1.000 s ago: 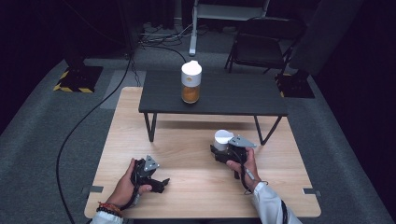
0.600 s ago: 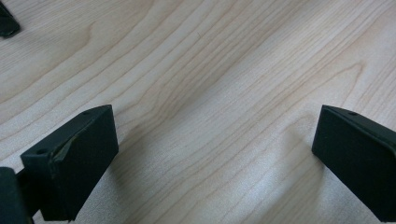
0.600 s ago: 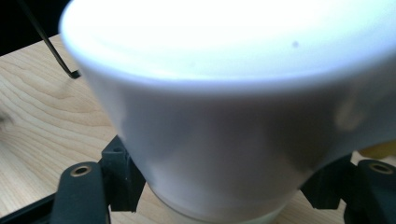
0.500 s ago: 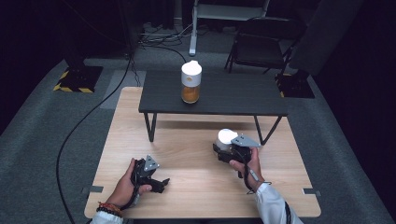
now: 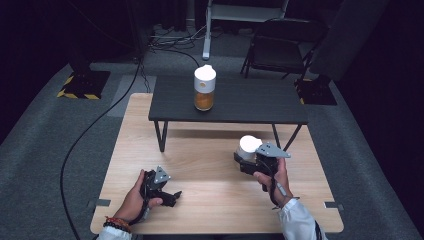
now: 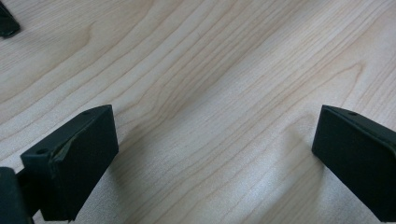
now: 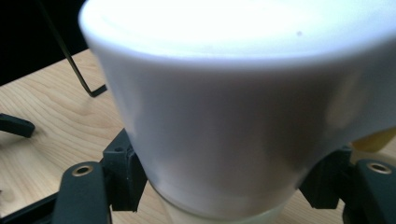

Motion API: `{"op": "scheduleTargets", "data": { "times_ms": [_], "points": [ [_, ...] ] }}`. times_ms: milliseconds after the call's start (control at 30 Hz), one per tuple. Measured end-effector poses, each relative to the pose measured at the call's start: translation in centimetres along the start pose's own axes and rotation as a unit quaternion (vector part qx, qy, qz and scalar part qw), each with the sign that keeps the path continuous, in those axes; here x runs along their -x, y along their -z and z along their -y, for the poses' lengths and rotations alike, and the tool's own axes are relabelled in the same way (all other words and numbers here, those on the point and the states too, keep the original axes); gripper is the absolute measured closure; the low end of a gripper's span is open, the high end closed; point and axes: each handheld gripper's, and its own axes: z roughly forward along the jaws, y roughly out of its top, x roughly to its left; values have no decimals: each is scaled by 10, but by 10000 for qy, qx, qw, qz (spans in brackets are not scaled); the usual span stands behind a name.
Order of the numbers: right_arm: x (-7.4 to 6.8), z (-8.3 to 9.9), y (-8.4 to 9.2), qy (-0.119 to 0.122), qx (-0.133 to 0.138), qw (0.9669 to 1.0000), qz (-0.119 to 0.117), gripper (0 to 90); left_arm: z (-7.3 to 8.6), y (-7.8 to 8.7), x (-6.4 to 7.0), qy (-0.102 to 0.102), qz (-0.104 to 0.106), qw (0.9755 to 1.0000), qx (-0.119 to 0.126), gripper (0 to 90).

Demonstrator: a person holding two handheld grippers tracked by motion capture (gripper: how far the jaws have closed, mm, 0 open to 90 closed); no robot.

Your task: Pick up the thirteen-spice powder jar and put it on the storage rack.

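A white cup-shaped lid or cup sits between the jaws of my right gripper at the right of the wooden table. In the right gripper view the white cup looms close, with the black fingers pressed on both sides of its lower part. My left gripper rests low at the table's front left. The left gripper view shows its jaws wide apart over bare wood, nothing between the fingers.
A low black table stands on the far half of the wooden table, with thin metal legs. On it stands a jar with orange contents and a white cap. A chair and cables lie on the floor beyond.
My right gripper has moved slightly forward and right with the white cup in it. The left gripper has stayed in place.
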Motion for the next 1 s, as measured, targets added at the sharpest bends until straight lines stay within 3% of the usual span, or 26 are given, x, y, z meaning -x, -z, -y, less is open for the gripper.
{"op": "scheduleTargets", "data": {
  "times_ms": [667,1000],
  "points": [
    [-11,-42,46,123,180,9992,337,299,0,0,0,2,0,10000,5,0],
    [-12,-77,64,208,333,9978,540,299,0,0,0,-6,-4,10000,1,0]
  ]
}}
